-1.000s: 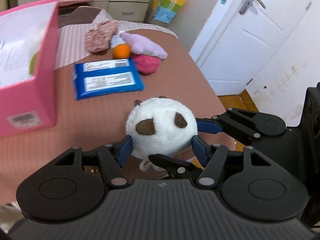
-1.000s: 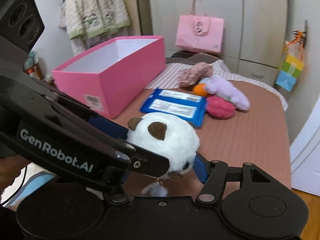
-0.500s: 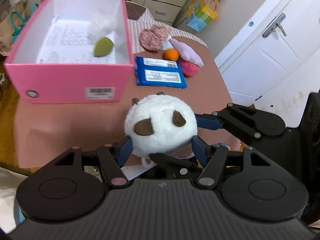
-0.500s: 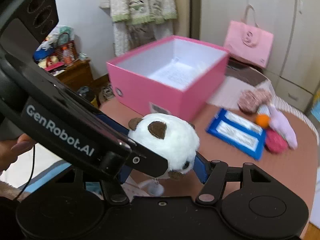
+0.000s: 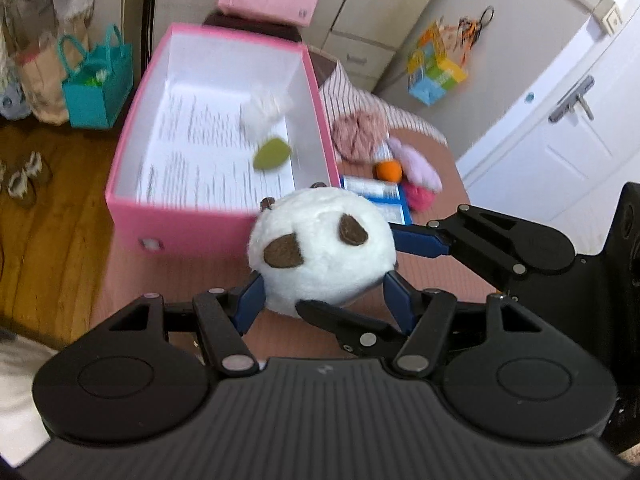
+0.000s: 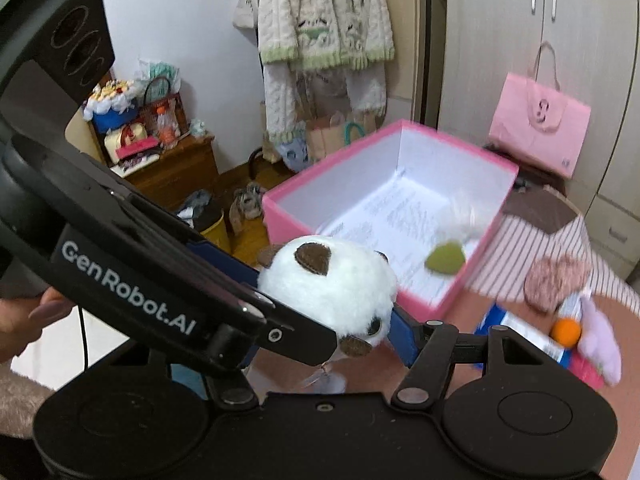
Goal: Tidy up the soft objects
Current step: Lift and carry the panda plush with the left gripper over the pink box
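Observation:
A round white plush [image 5: 320,248] with brown ears hangs above the table's near edge, just in front of the open pink box [image 5: 132,152]. My left gripper [image 5: 322,280] is shut on its lower sides. My right gripper [image 6: 328,292] is shut on the plush [image 6: 332,280] too, crossing from the right in the left wrist view. Inside the box lie a green soft piece [image 5: 272,154] and a white fluffy piece [image 5: 264,108] on printed paper. The box [image 6: 452,300] stands just beyond the plush in the right wrist view.
On the brown table right of the box lie a mottled pink knit piece [image 5: 356,132], an orange ball [image 5: 389,171], a lilac plush [image 5: 416,164], a magenta pom [image 5: 420,196] and a blue packet [image 5: 376,192]. A teal bag [image 5: 96,88] stands on the wooden floor at the left.
Both grippers have carried the plush up and leftward to the pink box. The box's inside has come into view from above, and the other soft objects have slid to the right.

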Demonstrator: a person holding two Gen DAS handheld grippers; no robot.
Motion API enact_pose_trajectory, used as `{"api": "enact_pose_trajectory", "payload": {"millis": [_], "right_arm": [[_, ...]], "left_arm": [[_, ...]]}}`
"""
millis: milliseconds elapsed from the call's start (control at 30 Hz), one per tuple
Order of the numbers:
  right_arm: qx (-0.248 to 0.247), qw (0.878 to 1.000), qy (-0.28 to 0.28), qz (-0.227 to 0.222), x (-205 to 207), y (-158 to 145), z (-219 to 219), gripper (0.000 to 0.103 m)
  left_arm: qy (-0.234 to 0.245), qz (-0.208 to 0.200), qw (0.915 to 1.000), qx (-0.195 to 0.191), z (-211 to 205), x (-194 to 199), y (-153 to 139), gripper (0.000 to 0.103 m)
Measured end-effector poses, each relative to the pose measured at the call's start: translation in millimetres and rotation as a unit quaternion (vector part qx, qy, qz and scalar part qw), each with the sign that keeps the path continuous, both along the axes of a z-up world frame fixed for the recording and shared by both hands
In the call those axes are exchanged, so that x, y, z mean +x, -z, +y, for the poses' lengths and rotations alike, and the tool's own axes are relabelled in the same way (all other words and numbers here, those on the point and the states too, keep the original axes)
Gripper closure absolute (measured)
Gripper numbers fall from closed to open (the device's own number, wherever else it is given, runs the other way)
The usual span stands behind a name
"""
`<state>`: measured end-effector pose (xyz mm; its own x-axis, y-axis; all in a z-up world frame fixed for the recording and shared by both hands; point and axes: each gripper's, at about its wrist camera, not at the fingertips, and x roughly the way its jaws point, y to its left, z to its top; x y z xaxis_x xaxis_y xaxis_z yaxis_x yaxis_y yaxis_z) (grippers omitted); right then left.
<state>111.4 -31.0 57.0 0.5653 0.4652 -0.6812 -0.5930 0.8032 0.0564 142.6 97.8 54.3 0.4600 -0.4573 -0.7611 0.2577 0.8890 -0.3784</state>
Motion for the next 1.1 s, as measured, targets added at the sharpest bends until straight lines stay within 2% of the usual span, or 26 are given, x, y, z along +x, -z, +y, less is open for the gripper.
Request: {"api": "enact_pose_trajectory", "payload": {"millis": [167, 367, 533, 800, 900, 1100], "right_arm": [[0.017, 0.999, 0.019, -0.034, 32.2, -12.0, 3.7, 0.032], [0.026, 0.997, 0.025, -0.063, 80.6, -13.1, 8.1, 0.031], [0.035, 0.997, 0.015, -0.074, 128.2, -1.7, 11.2, 0.031], [0.024, 0.999, -0.01, -0.039, 200.1, 24.4, 13.7, 0.031], [0.006, 0.999, -0.02, -0.027, 214.9, 35.2, 16.2, 0.031], [-0.005, 1.0, -0.018, -0.022, 230.1, 46.5, 15.9, 0.031]], "left_arm": [[-0.011, -0.053, 0.9984, -0.015, 10.2, 27.0, -12.0, 0.04], [-0.015, -0.074, 0.9966, -0.034, 21.9, 78.5, -7.1, 0.04], [-0.039, -0.092, 0.9942, -0.038, 26.5, 120.4, 5.4, 0.04], [-0.055, -0.065, 0.9958, -0.036, 27.6, 185.0, 36.3, 0.04], [-0.057, -0.067, 0.9959, -0.02, 22.8, 193.9, 43.8, 0.04], [-0.058, -0.055, 0.9966, -0.022, 23.8, 209.9, 55.4, 0.04]]}}
